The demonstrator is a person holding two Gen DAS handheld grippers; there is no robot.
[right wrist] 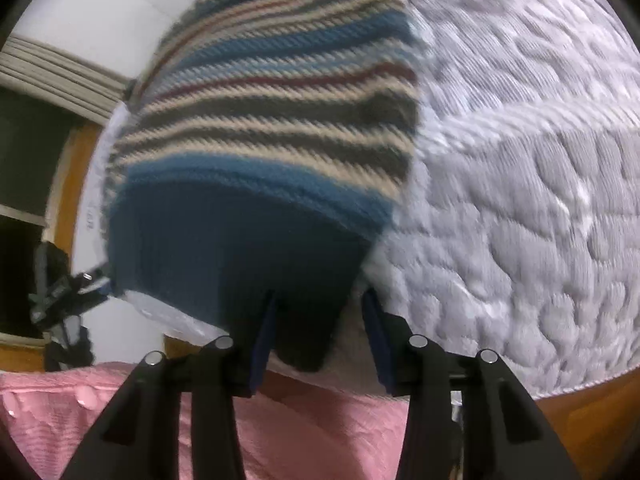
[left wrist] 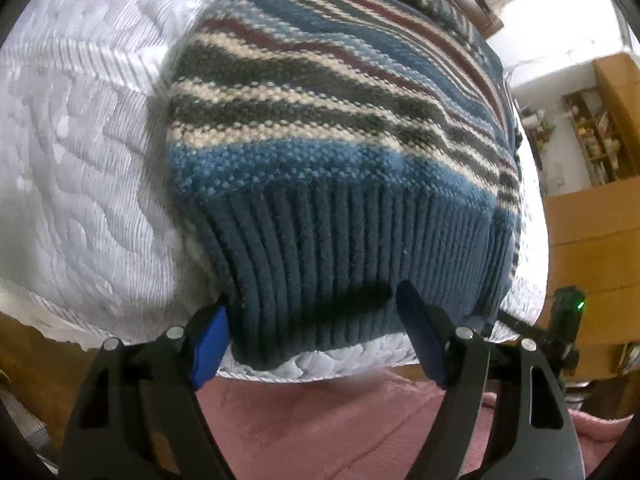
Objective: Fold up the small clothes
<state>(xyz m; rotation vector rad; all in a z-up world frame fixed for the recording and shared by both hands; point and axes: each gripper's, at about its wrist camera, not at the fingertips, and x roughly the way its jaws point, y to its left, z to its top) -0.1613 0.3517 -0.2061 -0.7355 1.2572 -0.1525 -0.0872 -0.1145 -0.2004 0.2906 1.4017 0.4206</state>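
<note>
Left gripper (left wrist: 312, 336): jaws wide, straddling the near ribbed hem (left wrist: 340, 256)
Striped knit sweater (left wrist: 320, 120): already narrowed lengthwise on white quilted mattress (left wrist: 80, 160) (final folds apparently remain)
Right gripper (right wrist: 320, 336): jaws apart at hem's near right corner, gripping nothing

sweater (left wrist: 320, 128): blue, cream, grey, maroon stripes | quilt (left wrist: 80, 160): white | blanket (right wrist: 300, 432): pink

Bright light is pouring in from a blown-out window (left wrist: 560, 20) in my left view, leaving the sweater (left wrist: 320, 140) sharp, with a dark shadow lying on its ribbed hem. My right view is smearing with motion blur across the quilted mattress (right wrist: 540, 160). Fisheye distortion is bending both pictures, and black vignetting is darkening their corners.
</note>
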